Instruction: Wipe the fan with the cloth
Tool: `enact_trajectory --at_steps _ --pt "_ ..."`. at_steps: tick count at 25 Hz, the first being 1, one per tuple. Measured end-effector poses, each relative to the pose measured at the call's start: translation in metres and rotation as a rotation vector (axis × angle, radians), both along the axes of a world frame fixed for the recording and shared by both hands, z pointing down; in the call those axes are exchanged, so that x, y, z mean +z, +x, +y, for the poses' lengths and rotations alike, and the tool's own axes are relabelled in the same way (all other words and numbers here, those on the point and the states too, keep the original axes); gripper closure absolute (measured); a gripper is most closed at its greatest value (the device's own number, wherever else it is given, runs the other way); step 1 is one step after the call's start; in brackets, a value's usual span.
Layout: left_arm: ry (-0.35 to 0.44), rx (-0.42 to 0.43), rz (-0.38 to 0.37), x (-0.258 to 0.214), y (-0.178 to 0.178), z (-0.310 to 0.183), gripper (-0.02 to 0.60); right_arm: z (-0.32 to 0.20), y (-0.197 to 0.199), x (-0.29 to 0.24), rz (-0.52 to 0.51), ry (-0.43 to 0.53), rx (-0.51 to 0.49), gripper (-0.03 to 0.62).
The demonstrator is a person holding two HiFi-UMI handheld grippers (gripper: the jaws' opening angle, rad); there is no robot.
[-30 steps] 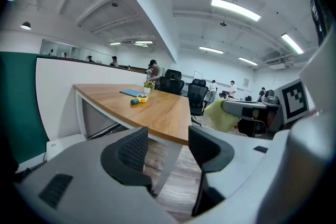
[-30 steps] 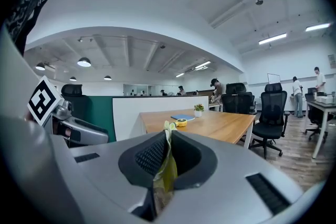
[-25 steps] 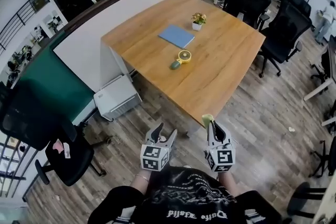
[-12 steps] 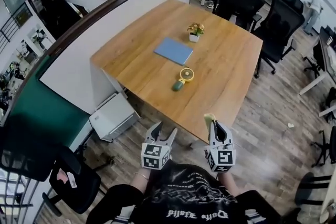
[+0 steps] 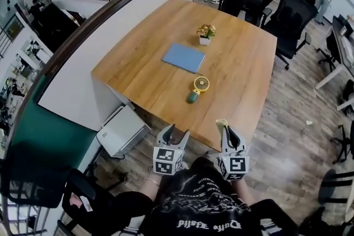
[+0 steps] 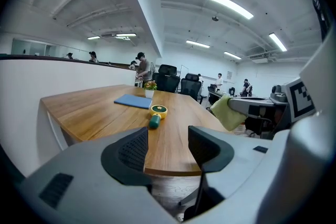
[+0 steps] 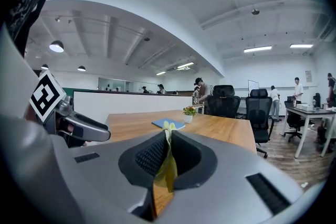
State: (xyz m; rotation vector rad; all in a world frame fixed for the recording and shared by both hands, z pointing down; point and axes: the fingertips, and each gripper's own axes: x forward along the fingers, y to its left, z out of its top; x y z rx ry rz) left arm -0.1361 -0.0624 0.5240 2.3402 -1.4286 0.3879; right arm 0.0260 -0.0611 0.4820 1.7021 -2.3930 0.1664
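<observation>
Shows a small yellow handheld fan (image 5: 196,88) lying flat on the wooden table (image 5: 138,72), between a blue notebook (image 5: 183,57) and the near edge, well apart from both grippers. Points its green handle toward the near table edge and its round yellow head away, slightly rightward, the long axis running near to far. Holds the left gripper (image 5: 177,130) with jaws apart and empty. Clamps the right gripper (image 5: 227,130) on a yellow-green cloth (image 5: 220,123). Carries black-and-white square markers on both gripper cubes. Bears white lettering on the black shirt (image 5: 207,207), upside down and illegible.
</observation>
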Motion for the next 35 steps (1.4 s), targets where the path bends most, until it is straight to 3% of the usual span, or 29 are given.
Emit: enact_trajectory --at_steps 14,22,27,35 --pt "-0.047 0.011 -0.029 0.014 0.028 -0.097 0.328 -0.062 0.019 -0.001 0.024 -0.027 -0.018 0.566" --pt "-0.145 0.02 -0.137 0.051 0.047 -0.152 0.328 -0.09 0.05 0.003 -0.002 -0.043 0.021 0.566" --pt "-0.192 0.014 -0.146 0.071 0.056 -0.173 0.325 -0.098 0.056 0.009 0.012 -0.058 0.003 0.566" --pt "-0.339 -0.026 -0.258 0.107 0.052 -0.191 0.288 -0.105 0.07 0.014 0.026 -0.081 -0.01 0.566"
